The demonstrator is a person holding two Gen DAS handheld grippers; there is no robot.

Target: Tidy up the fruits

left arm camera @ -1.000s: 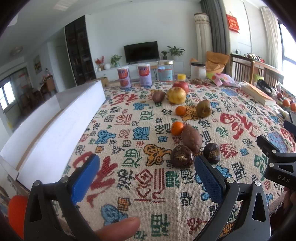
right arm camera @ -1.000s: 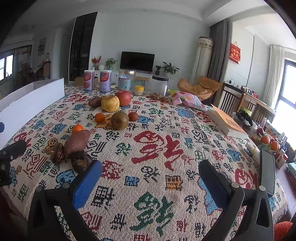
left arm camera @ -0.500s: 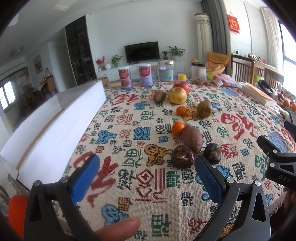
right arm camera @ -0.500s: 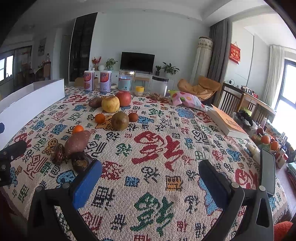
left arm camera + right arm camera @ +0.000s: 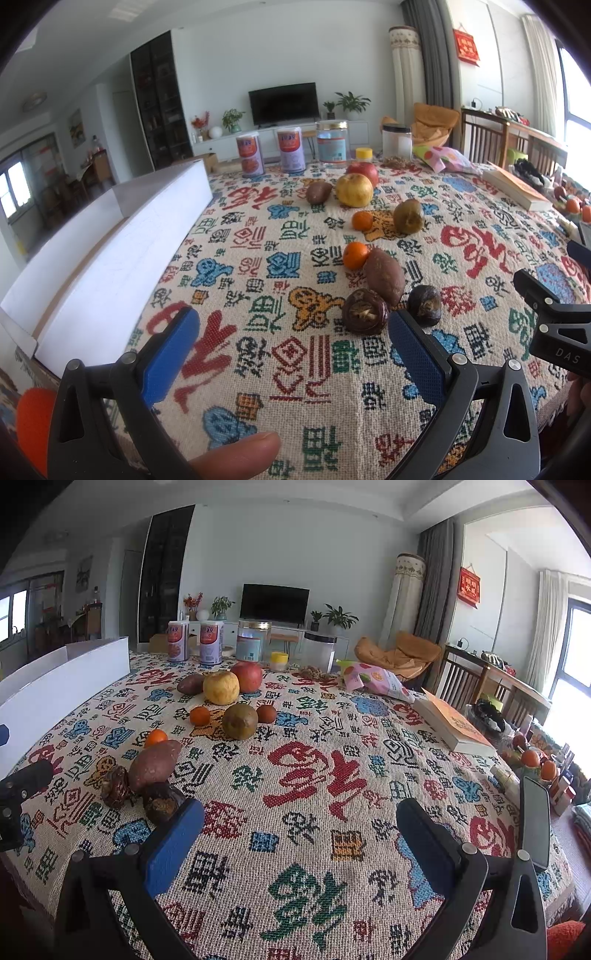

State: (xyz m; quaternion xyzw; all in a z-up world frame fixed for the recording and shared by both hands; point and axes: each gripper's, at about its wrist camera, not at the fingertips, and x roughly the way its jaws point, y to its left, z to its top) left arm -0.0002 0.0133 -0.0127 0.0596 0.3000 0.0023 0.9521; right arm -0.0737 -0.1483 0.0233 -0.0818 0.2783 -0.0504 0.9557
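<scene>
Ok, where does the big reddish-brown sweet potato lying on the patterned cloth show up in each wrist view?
Left wrist: reddish-brown sweet potato right of centre, just beyond the two dark round fruits.
Right wrist: sweet potato at left, mid-height.
Shared landmark: the small orange tangerine touching its far end.

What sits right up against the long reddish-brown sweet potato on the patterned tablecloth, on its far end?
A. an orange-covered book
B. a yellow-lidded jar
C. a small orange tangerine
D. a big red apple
C: the small orange tangerine rests against the far end of the long reddish-brown sweet potato; the apple, jar and book all lie well away from it.
</scene>
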